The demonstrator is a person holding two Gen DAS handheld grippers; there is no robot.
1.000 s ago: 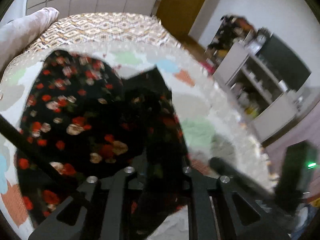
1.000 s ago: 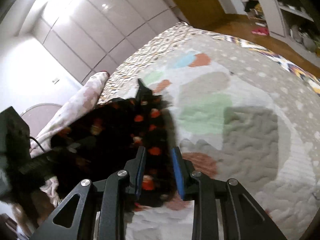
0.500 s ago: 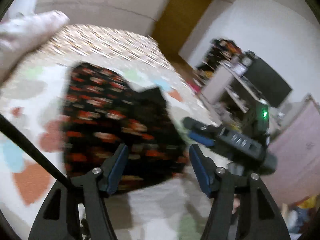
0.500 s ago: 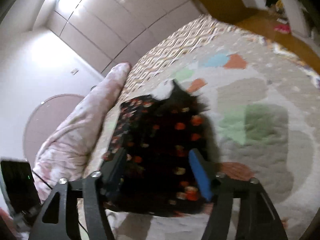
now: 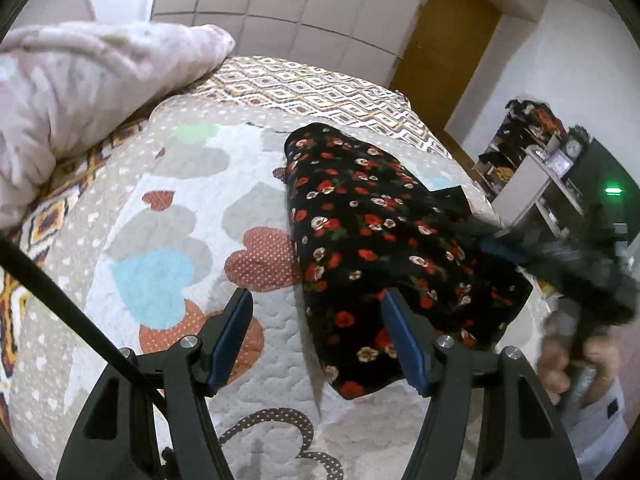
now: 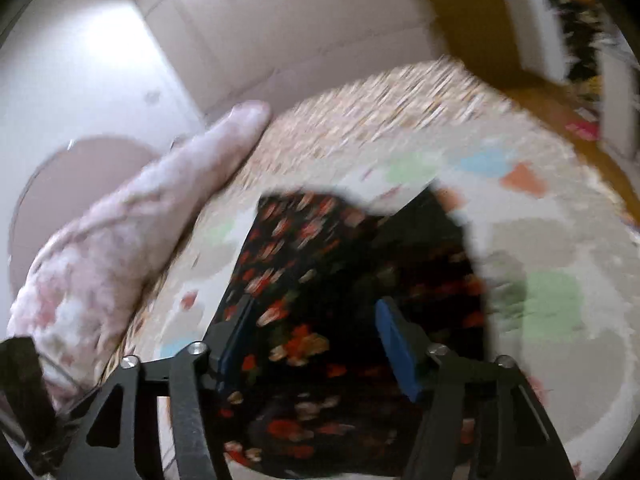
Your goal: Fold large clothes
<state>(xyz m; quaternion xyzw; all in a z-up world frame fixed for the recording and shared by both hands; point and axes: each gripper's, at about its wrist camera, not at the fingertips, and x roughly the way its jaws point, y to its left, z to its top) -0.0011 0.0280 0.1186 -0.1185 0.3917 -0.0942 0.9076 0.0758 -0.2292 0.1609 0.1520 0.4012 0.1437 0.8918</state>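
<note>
Above the folded floral garment, both grippers hang angled down, empty.

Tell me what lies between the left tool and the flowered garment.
Only bare quilt, seen in the left wrist view: the left tool hangs open beside the garment, holding nothing.

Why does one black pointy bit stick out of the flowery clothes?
The flowery garment lies folded on the heart-patterned quilt, but a plain black corner pokes out past its far right edge. It shows no flowers, so it looks like the inside turned out. The fold is not quite tidy there. Nothing looks torn or spilled.
</note>
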